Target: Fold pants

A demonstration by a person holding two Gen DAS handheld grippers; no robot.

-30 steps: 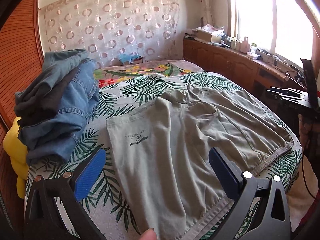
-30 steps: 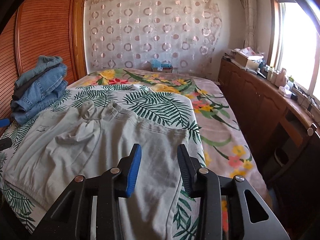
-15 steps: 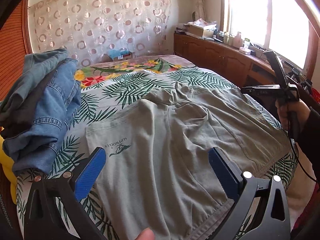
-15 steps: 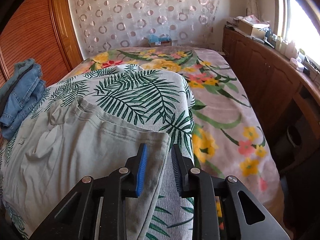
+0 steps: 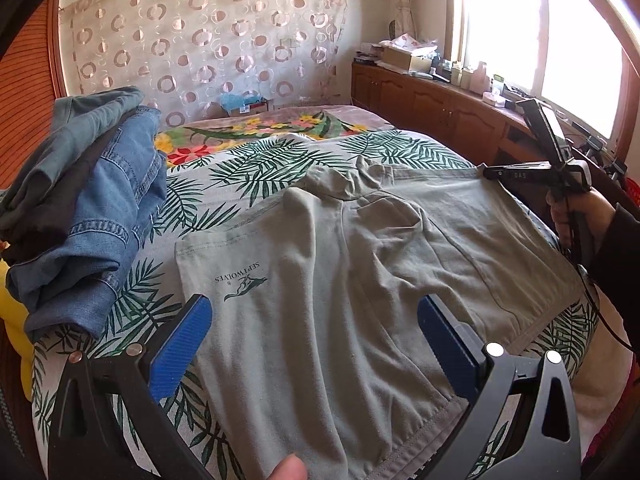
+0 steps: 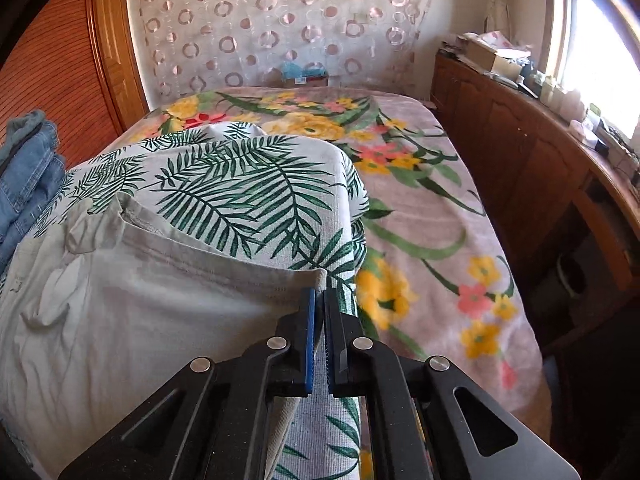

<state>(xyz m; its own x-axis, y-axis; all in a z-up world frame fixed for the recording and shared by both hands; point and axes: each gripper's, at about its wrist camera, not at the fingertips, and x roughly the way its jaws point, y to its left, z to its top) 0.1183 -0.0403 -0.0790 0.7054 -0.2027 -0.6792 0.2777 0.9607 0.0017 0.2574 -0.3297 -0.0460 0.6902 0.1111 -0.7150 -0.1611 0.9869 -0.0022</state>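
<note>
Grey-green pants (image 5: pixel 320 280) with a small dark logo lie spread flat on the palm-leaf cloth (image 5: pixel 260 168) that covers the bed. My left gripper (image 5: pixel 312 308) hovers wide open over their near edge, touching nothing, with a thumb tip (image 5: pixel 288 468) at the bottom of the view. My right gripper (image 6: pixel 319 292) is shut on the far right corner of the pants (image 6: pixel 140 300), the fabric edge pinched between its blue pads. The left wrist view shows that right gripper (image 5: pixel 486 170) at the same corner, held by a hand (image 5: pixel 568 208) in a dark sleeve.
A pile of denim jeans (image 5: pixel 80 208) sits at the bed's left, over something yellow (image 5: pixel 12 312). A floral blanket (image 6: pixel 420 220) covers the bed's right and far part. A wooden cabinet (image 6: pixel 520 152) with clutter runs under the window on the right.
My right gripper moved right to the pants' corner and closed from part open to shut on it. It and the hand came into the left wrist view. The left gripper stayed open.
</note>
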